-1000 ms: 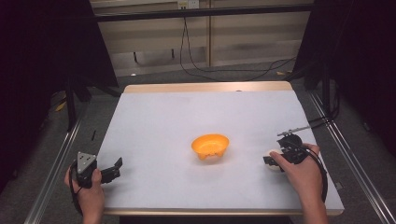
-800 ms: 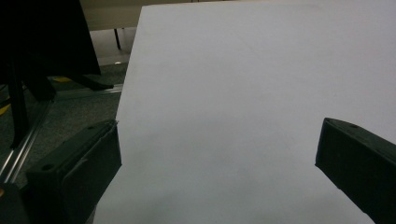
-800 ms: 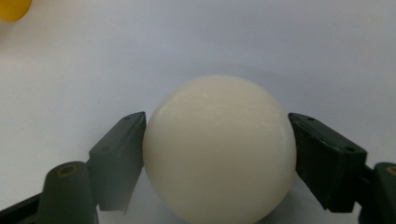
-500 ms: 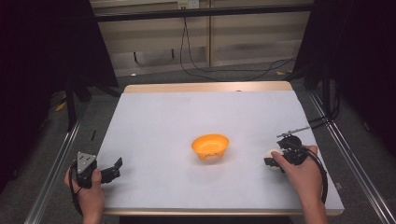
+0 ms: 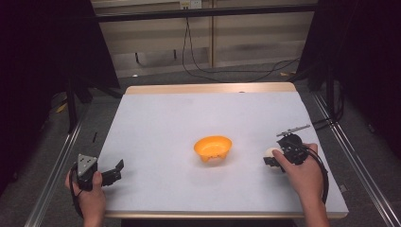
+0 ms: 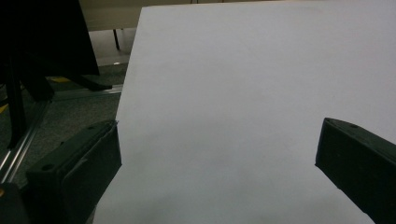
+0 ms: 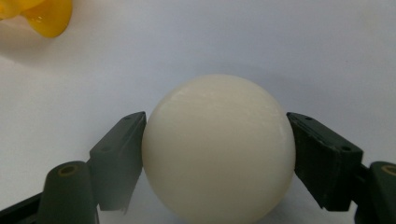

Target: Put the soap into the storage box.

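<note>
An orange bowl (image 5: 213, 147) sits near the middle of the white table (image 5: 189, 118); its rim shows at the top left of the right gripper view (image 7: 42, 16). To its right lies a cream-white ball (image 5: 270, 152), and my right gripper (image 5: 273, 158) is shut on it. In the right gripper view the ball (image 7: 218, 148) sits between both jaws, which touch its sides (image 7: 218, 158). My left gripper (image 5: 115, 172) rests at the table's front left corner, open, with bare table between its jaws (image 6: 217, 154).
The table's left edge (image 6: 128, 88) runs beside grey floor and a metal rail (image 5: 52, 184). Dark stand legs (image 5: 75, 94) rise left of the table. Cables (image 5: 227, 71) lie on the floor behind the far edge.
The right hand has shifted slightly forward and to the right with its gripper on the ball. The left gripper has stayed in place.
</note>
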Demonstrator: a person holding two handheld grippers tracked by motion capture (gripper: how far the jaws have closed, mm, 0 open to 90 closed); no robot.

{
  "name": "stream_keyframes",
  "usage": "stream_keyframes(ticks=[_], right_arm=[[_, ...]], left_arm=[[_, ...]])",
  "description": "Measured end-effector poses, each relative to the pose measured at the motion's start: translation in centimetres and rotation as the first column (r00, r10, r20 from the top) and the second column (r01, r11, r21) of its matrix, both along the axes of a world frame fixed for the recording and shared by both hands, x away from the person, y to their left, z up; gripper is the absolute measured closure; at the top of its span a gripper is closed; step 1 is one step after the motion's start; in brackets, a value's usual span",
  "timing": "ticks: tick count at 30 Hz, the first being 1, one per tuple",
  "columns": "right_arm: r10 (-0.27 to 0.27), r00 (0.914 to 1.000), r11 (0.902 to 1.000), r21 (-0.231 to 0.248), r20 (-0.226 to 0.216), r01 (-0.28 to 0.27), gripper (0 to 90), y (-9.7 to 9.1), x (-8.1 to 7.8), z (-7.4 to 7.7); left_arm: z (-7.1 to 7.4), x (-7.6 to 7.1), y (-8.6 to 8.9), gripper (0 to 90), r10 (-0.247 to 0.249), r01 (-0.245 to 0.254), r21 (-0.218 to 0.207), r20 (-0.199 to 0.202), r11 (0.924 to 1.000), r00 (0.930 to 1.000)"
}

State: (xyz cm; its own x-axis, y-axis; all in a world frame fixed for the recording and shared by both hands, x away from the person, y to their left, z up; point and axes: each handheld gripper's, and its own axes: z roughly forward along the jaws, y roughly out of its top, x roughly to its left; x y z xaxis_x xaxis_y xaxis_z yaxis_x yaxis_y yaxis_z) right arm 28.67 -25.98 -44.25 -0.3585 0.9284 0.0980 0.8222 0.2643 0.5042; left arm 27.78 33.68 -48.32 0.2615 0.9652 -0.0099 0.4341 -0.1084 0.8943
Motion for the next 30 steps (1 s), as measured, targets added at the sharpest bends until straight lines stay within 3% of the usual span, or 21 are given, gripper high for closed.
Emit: stream_keyframes(ticks=[30], right_arm=[[0.056, 0.9982, 0.9982, 0.021, 0.022, -0.056, 23.1, 2.1, 1.6, 2.2]], left_arm=[[0.0, 0.0, 0.0, 0.0, -0.001, 0.001, -0.005, -0.006, 1.0, 1.0]])
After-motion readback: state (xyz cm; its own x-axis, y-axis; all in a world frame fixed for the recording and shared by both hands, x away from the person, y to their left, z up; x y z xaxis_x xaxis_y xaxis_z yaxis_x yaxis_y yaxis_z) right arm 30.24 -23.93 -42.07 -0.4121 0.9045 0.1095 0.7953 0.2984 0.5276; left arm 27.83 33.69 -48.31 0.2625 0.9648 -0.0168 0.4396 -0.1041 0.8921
